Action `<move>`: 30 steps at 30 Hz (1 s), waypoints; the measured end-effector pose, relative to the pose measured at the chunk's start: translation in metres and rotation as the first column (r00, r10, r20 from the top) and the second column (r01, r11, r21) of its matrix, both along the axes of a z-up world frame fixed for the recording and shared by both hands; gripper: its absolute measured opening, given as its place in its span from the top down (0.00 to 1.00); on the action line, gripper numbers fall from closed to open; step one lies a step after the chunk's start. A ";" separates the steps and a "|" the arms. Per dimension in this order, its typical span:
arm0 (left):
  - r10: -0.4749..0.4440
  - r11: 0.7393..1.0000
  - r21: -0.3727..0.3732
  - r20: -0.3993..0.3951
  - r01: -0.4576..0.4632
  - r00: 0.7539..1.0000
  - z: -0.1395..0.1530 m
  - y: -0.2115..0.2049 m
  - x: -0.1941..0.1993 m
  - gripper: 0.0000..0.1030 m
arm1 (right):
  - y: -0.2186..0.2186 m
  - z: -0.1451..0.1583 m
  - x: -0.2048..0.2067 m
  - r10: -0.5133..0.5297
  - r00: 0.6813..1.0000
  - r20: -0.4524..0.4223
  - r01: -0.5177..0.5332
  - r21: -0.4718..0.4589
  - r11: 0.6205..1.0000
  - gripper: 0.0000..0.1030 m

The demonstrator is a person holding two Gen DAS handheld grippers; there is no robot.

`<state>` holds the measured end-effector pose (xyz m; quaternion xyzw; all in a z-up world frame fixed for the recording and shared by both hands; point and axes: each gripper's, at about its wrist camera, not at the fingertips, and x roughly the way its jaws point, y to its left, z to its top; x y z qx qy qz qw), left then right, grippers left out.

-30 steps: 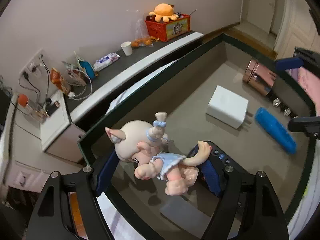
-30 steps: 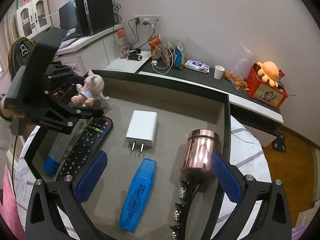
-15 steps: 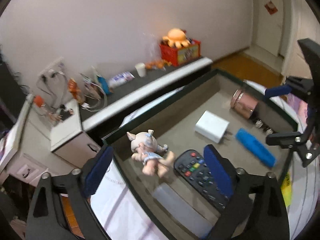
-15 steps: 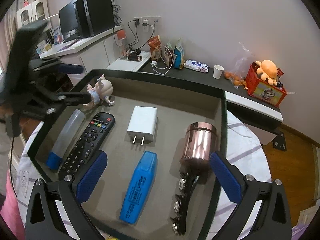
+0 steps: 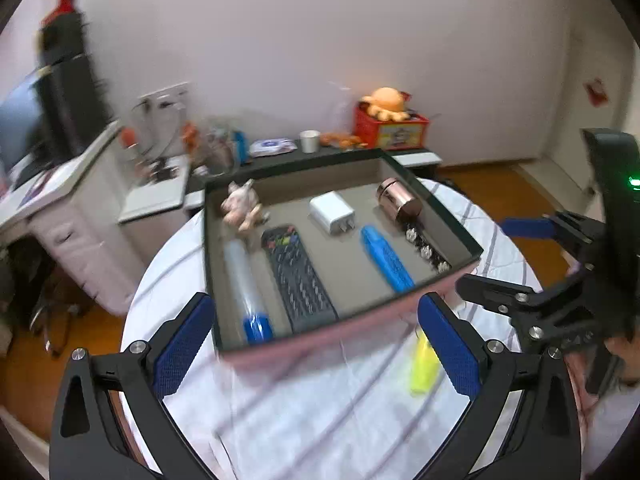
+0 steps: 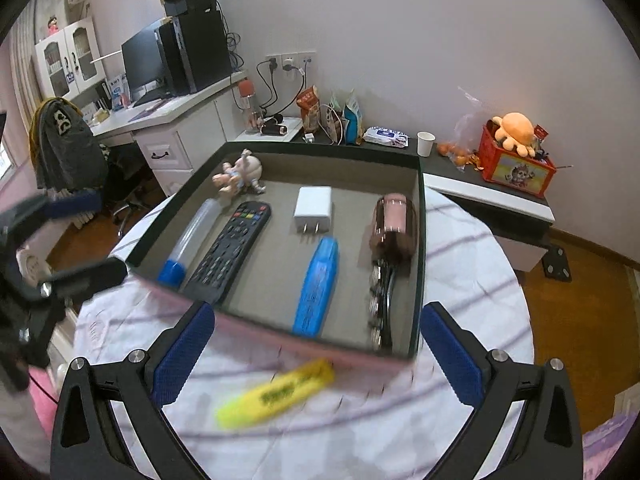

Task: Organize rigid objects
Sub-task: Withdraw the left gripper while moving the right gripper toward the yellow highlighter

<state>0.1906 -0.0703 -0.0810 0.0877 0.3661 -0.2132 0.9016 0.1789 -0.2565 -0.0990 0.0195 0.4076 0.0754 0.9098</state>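
Note:
A shallow dark-rimmed box holds a doll in its far left corner, a clear tube with a blue cap, a black remote, a white charger, a blue highlighter, a rose metal can and a studded black strip. A yellow highlighter lies on the cloth before the box, just ahead of my right gripper, which is open and empty. My left gripper hangs before the box's near wall, its jaws opening with nothing between them.
The box sits on a round table with a striped white cloth. Behind it is a low dark shelf with a paper cup, a red box and an orange plush. A white desk with a monitor stands far left. Wood floor surrounds the table.
The left gripper let go of the doll, which now lies in the box's far left corner, then opened wide and drew back and up. The right gripper also drew back, bringing the yellow highlighter into view.

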 end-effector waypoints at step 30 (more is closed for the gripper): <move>0.227 0.973 -0.048 0.026 -0.226 0.974 0.006 0.018 -0.103 0.00 | 0.021 0.036 -0.118 -0.079 0.992 0.100 0.081 -0.019 0.997 0.00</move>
